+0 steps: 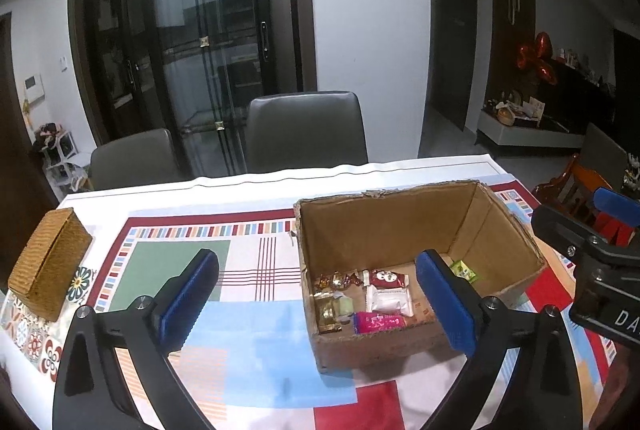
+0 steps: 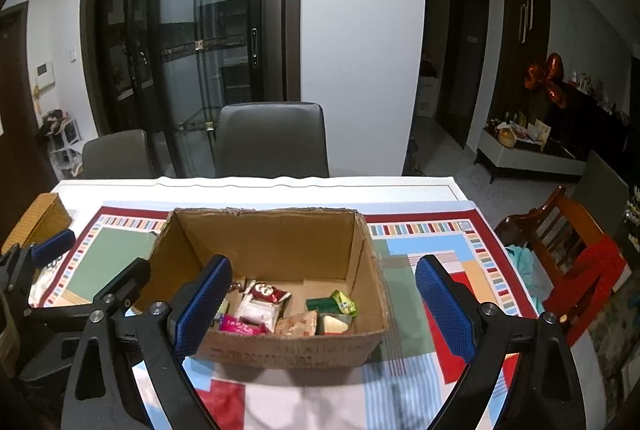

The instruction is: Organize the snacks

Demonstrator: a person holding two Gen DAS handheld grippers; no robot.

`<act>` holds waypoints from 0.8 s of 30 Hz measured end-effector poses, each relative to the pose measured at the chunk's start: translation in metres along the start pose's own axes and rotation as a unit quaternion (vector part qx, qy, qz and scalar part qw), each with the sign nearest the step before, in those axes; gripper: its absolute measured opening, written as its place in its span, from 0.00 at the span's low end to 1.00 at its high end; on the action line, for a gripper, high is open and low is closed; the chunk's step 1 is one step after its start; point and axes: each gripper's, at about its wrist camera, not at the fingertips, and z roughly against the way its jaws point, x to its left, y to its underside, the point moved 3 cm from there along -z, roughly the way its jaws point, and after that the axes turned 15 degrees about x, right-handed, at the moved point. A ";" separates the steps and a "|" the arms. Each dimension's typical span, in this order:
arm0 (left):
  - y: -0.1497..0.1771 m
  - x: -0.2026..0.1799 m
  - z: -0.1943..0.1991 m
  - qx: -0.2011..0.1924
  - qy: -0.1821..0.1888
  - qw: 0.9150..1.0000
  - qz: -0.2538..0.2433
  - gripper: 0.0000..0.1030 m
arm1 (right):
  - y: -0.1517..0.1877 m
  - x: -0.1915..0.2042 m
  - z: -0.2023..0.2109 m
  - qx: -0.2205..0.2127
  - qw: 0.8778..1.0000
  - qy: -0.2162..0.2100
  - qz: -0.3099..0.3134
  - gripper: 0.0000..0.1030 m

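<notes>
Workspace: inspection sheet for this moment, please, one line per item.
Surface: table under a patterned cloth.
Job's things: wrapped snacks lie inside the open cardboard box; none seen outside it.
Clutter: woven box at the table's left edge.
Grippers: left gripper and right gripper both open, empty.
Cables: nothing seen.
Surroundings: grey chairs, glass doors, a wooden chair at right.

Home dining room: clothed table (image 2: pixel 260 185), chairs (image 2: pixel 272 139), glass doors (image 2: pixel 180 29).
</notes>
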 end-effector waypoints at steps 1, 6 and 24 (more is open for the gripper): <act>0.002 0.001 0.003 -0.001 -0.001 1.000 0.002 0.98 | 0.001 -0.001 0.001 -0.001 1.000 0.000 0.000 0.91; 0.010 0.002 0.017 -0.005 -0.002 1.000 0.004 0.98 | 0.008 -0.003 0.013 -0.007 1.000 0.003 0.001 0.91; 0.056 -0.008 0.067 -0.015 -0.015 1.000 0.002 1.00 | 0.052 -0.013 0.058 -0.017 1.000 -0.009 -0.004 0.98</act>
